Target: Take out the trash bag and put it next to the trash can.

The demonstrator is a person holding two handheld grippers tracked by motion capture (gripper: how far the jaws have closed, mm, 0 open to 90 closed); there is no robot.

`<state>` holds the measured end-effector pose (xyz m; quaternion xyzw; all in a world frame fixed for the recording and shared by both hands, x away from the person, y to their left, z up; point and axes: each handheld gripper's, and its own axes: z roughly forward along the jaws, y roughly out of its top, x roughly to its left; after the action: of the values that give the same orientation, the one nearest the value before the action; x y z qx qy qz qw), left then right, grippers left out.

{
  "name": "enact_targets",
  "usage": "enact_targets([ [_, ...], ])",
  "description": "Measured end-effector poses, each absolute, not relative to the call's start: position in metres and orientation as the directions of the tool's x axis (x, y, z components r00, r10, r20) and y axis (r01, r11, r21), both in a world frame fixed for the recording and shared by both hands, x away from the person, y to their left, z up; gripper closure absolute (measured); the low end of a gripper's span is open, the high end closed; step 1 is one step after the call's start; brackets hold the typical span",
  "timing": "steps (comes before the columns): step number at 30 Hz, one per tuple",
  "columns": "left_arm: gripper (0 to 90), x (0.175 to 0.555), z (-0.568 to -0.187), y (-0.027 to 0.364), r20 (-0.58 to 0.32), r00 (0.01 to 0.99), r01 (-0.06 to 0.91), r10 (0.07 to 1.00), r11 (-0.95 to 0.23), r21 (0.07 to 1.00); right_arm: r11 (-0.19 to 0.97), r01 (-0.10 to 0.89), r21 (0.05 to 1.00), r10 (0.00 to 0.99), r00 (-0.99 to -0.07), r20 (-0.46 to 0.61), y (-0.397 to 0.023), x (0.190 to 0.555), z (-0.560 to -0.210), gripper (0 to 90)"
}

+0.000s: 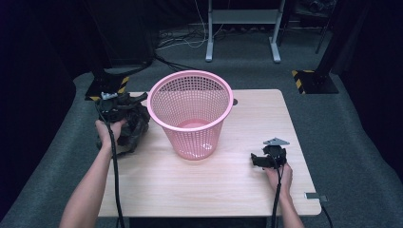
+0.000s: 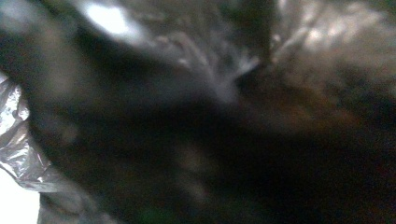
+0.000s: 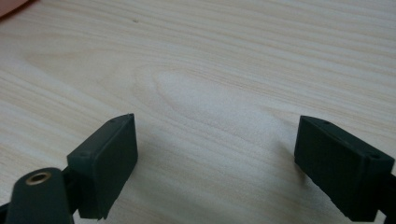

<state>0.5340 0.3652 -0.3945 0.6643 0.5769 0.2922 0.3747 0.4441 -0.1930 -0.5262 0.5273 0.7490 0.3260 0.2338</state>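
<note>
No brand, label or readable writing shows on anything here; the nearest to a marking is the yellow-and-black hazard striping [image 1: 123, 84] on the floor stands behind the desk.

The left tool [image 1: 115, 105] sits at the far left edge of the pale wooden desk [image 1: 228, 180], pressed into a crumpled dark plastic bag [image 1: 133, 127] that lies just beside the pink perforated plastic basket [image 1: 190, 111]. The left hand [image 1: 107, 131] grips the tool from behind, forearm reaching in from the bottom edge, cable trailing back along it. Its jaws are closed, and in the high view they are buried in the bag's folds, so a grip on the film looks likely (the pads themselves cannot be made out). The left gripper view is a dark blur with shiny creased film [image 2: 18, 144] at its left edge.

The right tool [image 1: 269, 156] rests low over the desk's right side, well apart from the basket, held by the right hand [image 1: 280, 175]. In the right gripper view its two black jaws stand wide apart over bare wood grain [image 3: 224, 84], nothing between them.

The basket stands upright at the desk's middle, its rim overlapping the bag's near side.
</note>
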Motion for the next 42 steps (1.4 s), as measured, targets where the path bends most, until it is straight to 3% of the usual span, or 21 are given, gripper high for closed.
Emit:
enact_targets([
  [5, 87.1, 0.541, -0.391, 0.354, -0.074, 0.187, 0.504, 0.98, -0.031, 0.863, 0.233, 0.636, 0.736, 0.942, -0.336, -0.009, -0.193, 0.444, -0.526, 12.7],
  [14, 83.9, 0.542, -0.406, 0.35, -0.1, 0.226, 0.527, 0.969, -0.035, 0.849, 0.236, 0.632, 0.738, 0.942, -0.337, -0.013, -0.193, 0.443, -0.526, 12.9],
  [18, 70.2, 0.536, -0.408, 0.354, -0.109, 0.235, 0.532, 0.966, -0.034, 0.846, 0.235, 0.634, 0.737, 0.942, -0.336, -0.01, -0.193, 0.443, -0.526, 12.9],
  [26, 23.3, 0.519, -0.413, 0.357, -0.109, 0.231, 0.555, 0.967, -0.039, 0.831, 0.224, 0.642, 0.734, 0.942, -0.335, 0.006, -0.194, 0.445, -0.527, 12.3],
  [28, 16.2, 0.514, -0.414, 0.357, -0.106, 0.225, 0.567, 0.969, -0.042, 0.823, 0.225, 0.642, 0.733, 0.942, -0.335, 0.004, -0.194, 0.445, -0.527, 11.8],
  [31, 13.5, 0.503, -0.413, 0.36, -0.092, 0.223, 0.563, 0.97, -0.051, 0.825, 0.226, 0.645, 0.73, 0.942, -0.334, 0.004, -0.193, 0.445, -0.527, 9.6],
  [33, 1.0, 0.496, -0.412, 0.36, -0.088, 0.234, 0.577, 0.968, -0.066, 0.814, 0.229, 0.649, 0.726, 0.941, -0.337, 0.005, -0.193, 0.446, -0.527, 7.7],
  [42, 0.0, 0.454, -0.407, 0.363, -0.037, 0.294, 0.556, 0.955, -0.139, 0.82, 0.233, 0.65, 0.723, 0.94, -0.34, 0.004, -0.193, 0.446, -0.527, 5.7],
])
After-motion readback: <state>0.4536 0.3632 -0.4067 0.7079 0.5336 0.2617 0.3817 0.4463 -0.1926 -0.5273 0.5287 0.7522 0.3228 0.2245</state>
